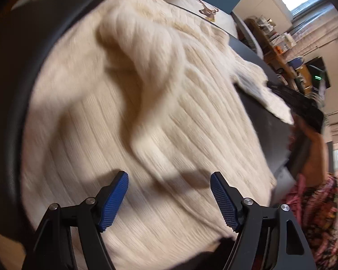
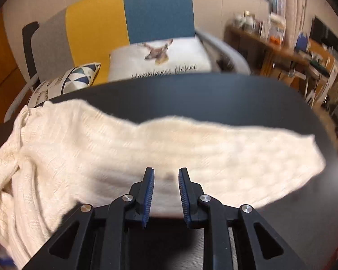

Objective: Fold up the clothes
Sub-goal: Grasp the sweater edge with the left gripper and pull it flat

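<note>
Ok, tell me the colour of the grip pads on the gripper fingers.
Blue ribbed pads on black fingers, clearest in the left wrist view.

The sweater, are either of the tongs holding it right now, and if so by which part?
Neither. The left tongs gape wide above the cream sweater; the right tongs stand open over its near edge, nothing between their pads.

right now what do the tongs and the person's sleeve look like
Both tongs, left and right, share one build: matte black angular linkage arms with triangular cutouts, round silver pivot bolts, and two fingers faced with blue ribbed pads. No cables or markings show. At the edge of the left wrist view, the person wears a dark sleeve with a pink floral print.
</note>
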The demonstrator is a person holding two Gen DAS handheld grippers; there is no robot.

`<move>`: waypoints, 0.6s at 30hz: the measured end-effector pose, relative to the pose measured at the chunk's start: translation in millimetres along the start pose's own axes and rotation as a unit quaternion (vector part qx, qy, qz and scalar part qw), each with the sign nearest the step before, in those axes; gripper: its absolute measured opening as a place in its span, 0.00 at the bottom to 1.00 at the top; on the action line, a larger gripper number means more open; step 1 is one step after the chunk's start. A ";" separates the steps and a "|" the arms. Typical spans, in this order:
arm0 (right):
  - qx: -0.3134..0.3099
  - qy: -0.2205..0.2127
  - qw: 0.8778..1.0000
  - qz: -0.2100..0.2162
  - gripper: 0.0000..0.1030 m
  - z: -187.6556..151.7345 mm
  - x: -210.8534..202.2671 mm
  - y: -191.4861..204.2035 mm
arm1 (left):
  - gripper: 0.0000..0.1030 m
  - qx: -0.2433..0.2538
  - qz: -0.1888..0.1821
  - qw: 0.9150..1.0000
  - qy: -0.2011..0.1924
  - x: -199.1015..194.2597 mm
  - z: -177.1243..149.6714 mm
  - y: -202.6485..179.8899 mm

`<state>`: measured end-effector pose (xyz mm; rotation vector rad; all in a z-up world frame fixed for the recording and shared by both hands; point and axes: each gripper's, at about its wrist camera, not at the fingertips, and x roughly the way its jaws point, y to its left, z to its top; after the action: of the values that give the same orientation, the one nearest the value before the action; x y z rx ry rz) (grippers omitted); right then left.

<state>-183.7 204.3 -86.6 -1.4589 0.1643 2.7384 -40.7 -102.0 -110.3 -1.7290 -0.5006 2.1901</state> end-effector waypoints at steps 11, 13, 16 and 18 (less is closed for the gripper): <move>-0.013 0.000 1.000 -0.007 0.21 -16.6 8.7 5.0 | 0.47 0.027 -0.015 0.999 -0.020 7.8 -22.6 -24.6; -0.019 -0.007 1.000 0.013 0.21 -14.4 7.2 12.5 | 0.09 0.031 -0.014 0.999 -0.018 9.1 -20.9 -23.9; -0.039 -0.015 0.997 0.061 0.21 -14.2 5.4 31.5 | 0.06 0.031 -0.029 0.999 -0.020 1.8 -23.1 -17.9; -0.063 -0.015 0.994 0.082 0.21 -15.0 6.8 51.1 | 0.05 0.028 -0.044 0.998 -0.022 -4.7 -21.7 -14.8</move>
<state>-179.2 151.7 -96.5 -1.4955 0.1166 2.9511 -18.2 -89.1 -104.2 -1.6016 -0.5101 2.1642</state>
